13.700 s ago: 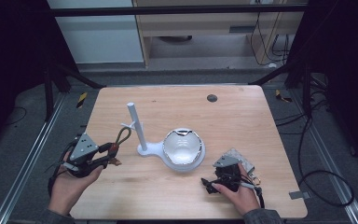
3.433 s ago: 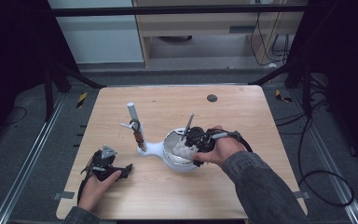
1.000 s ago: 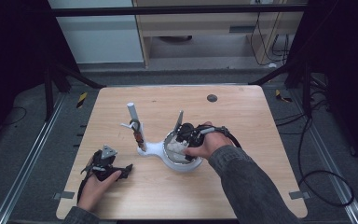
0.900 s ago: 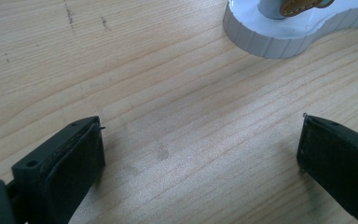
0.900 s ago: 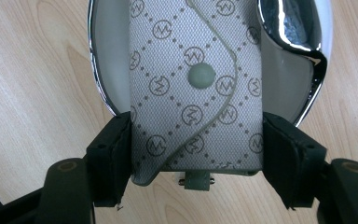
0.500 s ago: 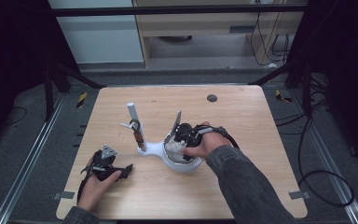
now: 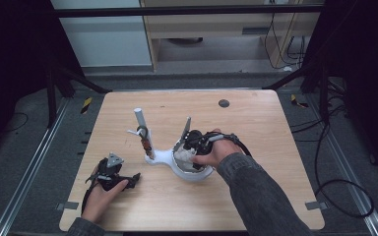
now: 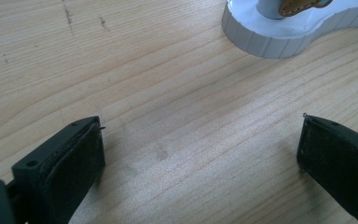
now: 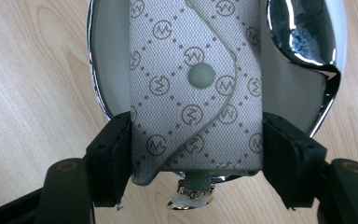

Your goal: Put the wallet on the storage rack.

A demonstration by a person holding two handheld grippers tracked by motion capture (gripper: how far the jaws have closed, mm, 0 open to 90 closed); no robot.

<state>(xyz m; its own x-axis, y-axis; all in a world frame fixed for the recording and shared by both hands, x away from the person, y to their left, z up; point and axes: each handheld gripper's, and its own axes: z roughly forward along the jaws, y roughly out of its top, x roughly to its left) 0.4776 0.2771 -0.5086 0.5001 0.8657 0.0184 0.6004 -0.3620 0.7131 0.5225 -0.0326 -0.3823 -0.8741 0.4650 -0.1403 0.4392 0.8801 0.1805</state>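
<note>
Gripping a monogrammed grey pouch [image 9: 196, 88] between its fingers [image 9: 114, 156] over the white dish [image 9: 98, 70], the right gripper [image 9: 196, 163] risks tipping that stand if it pulls sideways, while the left gripper [image 8: 200, 154] rests open on the bench [image 8: 168, 93].

Wooden table [image 7: 275, 147], dark round spot [image 7: 223, 103] near far edge, black cables [image 7: 342, 187] on floor

Patterned pouch [image 9: 193, 93] cut off at top edge; dish [image 9: 328, 88] partly hidden.
</note>
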